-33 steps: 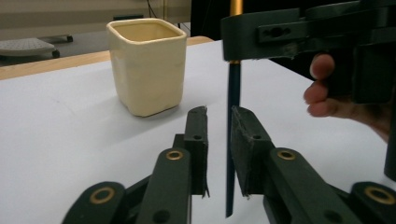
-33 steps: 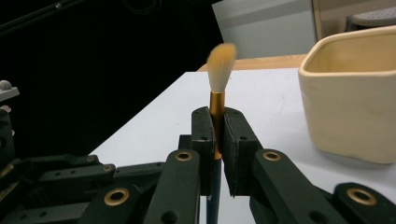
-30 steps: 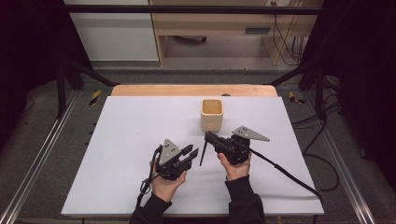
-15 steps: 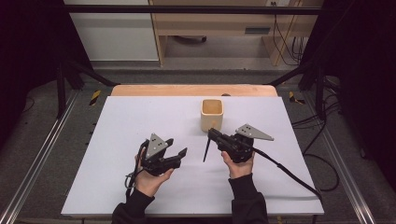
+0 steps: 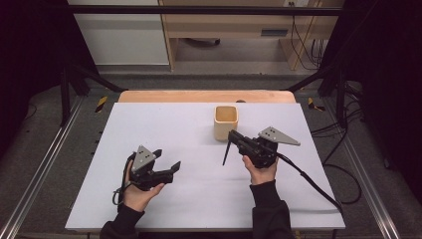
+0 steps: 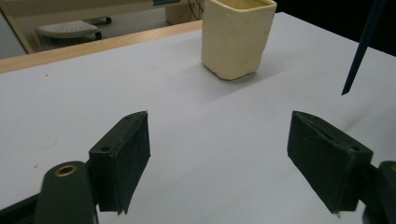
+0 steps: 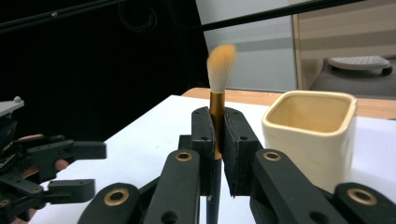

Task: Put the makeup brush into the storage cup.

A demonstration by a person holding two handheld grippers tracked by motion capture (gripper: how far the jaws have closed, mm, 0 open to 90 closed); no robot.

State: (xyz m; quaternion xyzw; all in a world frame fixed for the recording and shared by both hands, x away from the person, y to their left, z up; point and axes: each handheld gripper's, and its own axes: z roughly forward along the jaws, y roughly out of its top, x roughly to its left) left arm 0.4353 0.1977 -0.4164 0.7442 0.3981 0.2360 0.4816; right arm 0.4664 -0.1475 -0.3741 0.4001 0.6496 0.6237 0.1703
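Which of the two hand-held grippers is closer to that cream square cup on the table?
The right. The right gripper, clamped on a brush, sits just beside the cup, toward the person. The left gripper is open, well off to the cup's left and nearer the table's front edge.

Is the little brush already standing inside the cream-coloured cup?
No: the brush is clamped upright between the right gripper's jaws, beside the cup, whose inside looks bare in the right gripper view.
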